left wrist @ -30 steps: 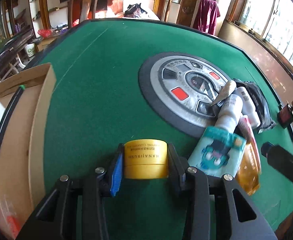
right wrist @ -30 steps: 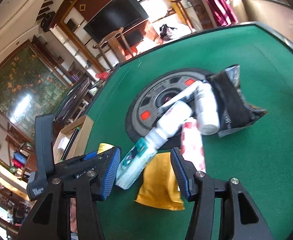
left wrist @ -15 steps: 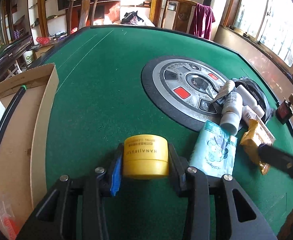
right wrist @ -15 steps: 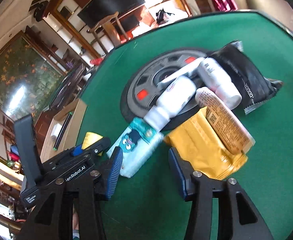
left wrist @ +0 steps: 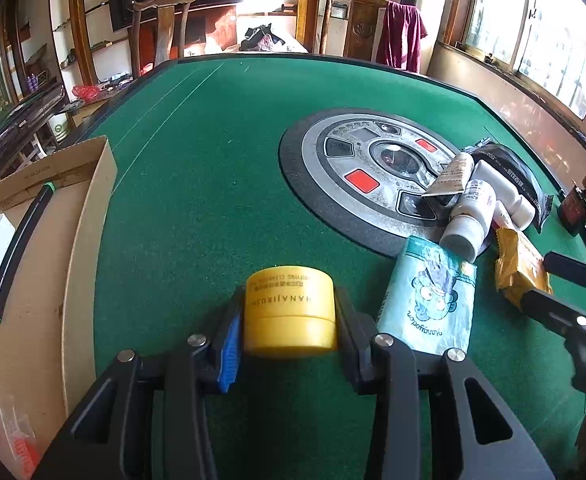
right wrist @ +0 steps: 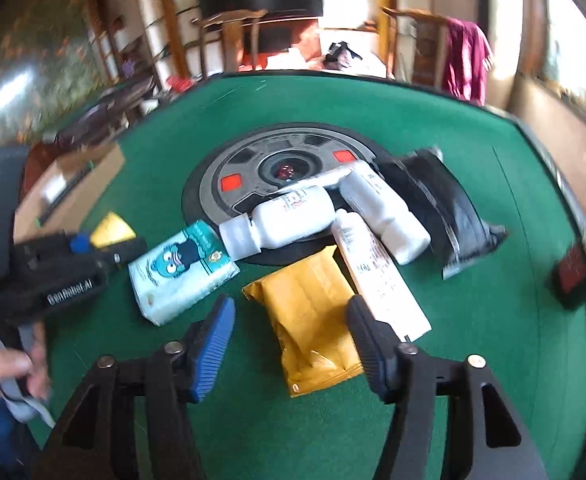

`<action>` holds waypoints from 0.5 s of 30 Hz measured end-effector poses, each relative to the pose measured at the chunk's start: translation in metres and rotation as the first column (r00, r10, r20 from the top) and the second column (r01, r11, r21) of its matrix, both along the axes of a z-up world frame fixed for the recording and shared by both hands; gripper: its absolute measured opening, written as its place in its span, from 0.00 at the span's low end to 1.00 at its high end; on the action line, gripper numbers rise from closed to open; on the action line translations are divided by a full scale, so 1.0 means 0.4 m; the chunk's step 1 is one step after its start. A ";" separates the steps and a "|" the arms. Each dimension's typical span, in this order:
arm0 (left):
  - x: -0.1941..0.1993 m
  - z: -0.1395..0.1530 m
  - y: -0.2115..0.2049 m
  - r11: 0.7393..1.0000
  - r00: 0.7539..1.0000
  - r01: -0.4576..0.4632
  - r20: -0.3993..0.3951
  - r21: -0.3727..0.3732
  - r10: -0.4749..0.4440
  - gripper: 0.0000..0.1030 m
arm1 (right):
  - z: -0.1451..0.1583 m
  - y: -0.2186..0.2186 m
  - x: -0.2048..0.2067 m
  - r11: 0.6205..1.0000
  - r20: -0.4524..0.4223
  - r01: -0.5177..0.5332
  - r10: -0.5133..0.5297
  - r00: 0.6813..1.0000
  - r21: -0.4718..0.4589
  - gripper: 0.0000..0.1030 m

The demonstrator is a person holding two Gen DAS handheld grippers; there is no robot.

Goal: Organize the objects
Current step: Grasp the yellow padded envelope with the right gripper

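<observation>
My left gripper (left wrist: 289,300) is shut on a yellow round jar (left wrist: 290,308) just above the green felt table (left wrist: 197,152). The right wrist view shows that gripper (right wrist: 105,248) at the left with the jar (right wrist: 111,234). My right gripper (right wrist: 289,306) hangs over a yellow-orange packet (right wrist: 309,312), which lies between its fingers. Its jaws are opening and the pads stand clear of the packet. A teal tissue pack (right wrist: 181,268) lies to the packet's left. Two white bottles (right wrist: 285,220), a long tube (right wrist: 377,276) and a black pouch (right wrist: 441,204) are heaped behind it.
An open cardboard box (left wrist: 85,216) stands at the table's left edge, holding a black strip and a white adapter. A round grey hub (left wrist: 373,168) sits in the table's middle. A small dark bottle with a red label (left wrist: 577,204) stands near the right edge. A hand (right wrist: 1,364) holds the left gripper.
My right gripper has rolled to level, its jaws have widened, and the yellow-orange packet now lies between them. The left gripper still holds the jar in the same spot.
</observation>
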State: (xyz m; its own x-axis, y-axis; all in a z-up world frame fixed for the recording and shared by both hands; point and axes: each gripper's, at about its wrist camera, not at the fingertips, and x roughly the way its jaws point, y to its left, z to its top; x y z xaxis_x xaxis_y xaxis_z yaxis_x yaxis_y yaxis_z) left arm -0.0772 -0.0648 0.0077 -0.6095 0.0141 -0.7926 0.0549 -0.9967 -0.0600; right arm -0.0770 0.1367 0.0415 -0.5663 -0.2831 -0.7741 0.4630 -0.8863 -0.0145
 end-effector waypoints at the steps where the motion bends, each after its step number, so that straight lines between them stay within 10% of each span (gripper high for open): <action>1: 0.000 0.000 -0.001 1.000 1.000 -0.001 -0.001 0.002 0.001 0.38 | 0.001 -0.003 -0.001 1.000 -0.014 -0.009 0.009 1.000 0.021 0.63; 11: -0.003 -0.001 0.001 1.000 1.000 0.001 0.000 -0.003 -0.001 0.38 | -0.040 0.000 -0.001 0.996 0.033 -0.069 0.067 0.997 0.055 0.73; 15: -0.005 -0.001 0.004 1.000 1.000 0.001 0.001 -0.011 -0.001 0.38 | -0.040 -0.018 0.011 0.998 0.051 -0.053 0.051 0.997 0.043 0.59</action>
